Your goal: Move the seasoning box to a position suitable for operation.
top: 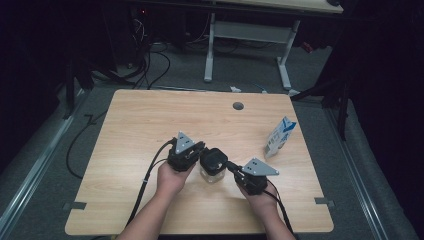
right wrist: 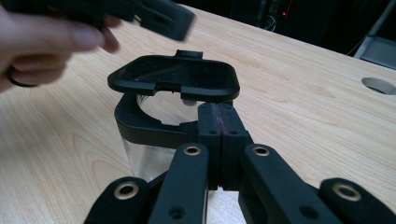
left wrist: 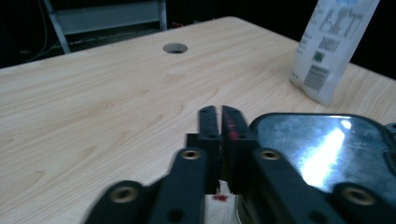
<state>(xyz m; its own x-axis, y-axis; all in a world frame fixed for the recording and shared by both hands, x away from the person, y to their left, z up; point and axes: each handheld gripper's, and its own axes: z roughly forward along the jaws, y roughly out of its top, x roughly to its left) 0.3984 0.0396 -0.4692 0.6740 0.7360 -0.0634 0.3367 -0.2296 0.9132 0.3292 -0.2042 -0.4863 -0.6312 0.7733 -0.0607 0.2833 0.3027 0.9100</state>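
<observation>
Pressed against the near rim of the clear jar (right wrist: 154, 154), the right gripper (right wrist: 218, 122) has its jaws together, with the lid (right wrist: 175, 79) tilted loose just above. A sideways nudge from either tool could tip the jar or drop the lid. Beyond it the left gripper (right wrist: 161, 16) hovers nearly closed on nothing; the carton (top: 279, 136) stands well apart, and bare table (top: 150, 120) stretches on to the far edge.

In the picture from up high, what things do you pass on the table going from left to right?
Left hand-held gripper → clear jar with a black lid → right hand-held gripper → blue and white carton.
</observation>
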